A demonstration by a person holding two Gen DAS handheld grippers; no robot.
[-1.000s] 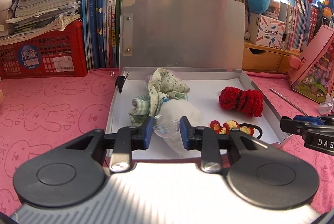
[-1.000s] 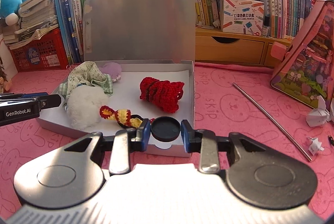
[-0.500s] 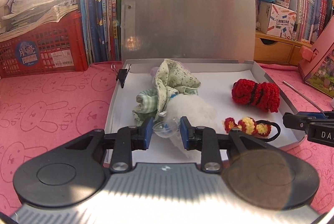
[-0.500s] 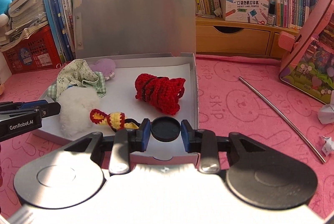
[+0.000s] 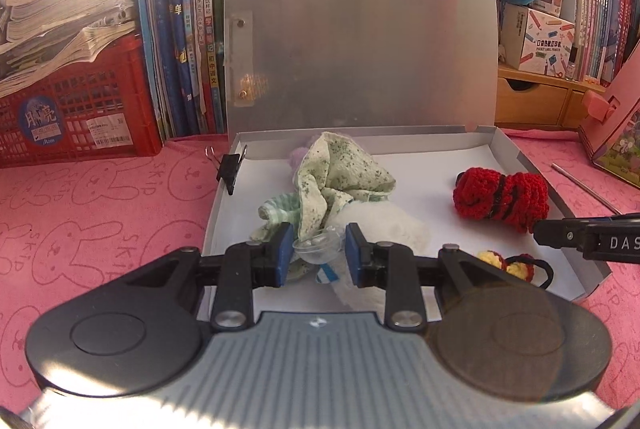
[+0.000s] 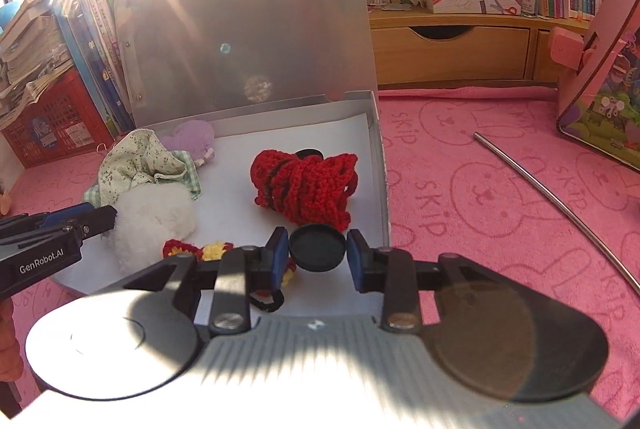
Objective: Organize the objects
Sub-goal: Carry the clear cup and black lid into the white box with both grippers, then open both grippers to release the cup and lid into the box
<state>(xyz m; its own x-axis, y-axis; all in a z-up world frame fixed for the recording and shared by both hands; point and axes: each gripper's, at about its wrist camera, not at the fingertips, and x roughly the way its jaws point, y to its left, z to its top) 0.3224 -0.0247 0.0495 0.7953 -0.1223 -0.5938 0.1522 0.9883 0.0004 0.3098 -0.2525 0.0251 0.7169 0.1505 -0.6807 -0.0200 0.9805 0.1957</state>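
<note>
Beside the open box (image 6: 378, 165), a metal rod (image 6: 560, 205) lies apart.

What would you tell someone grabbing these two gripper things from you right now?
Left gripper: shut on a clear dome, above the box's near-left part.
Right gripper: shut on a black disc, above the near-right part.
Already in the box: green cloth, white fluff, red crochet, purple piece, yellow-red hair tie. Lid stands open.
Left: probably set the dome and disc inside. A metal rod lies outside on the pink cloth.
</note>
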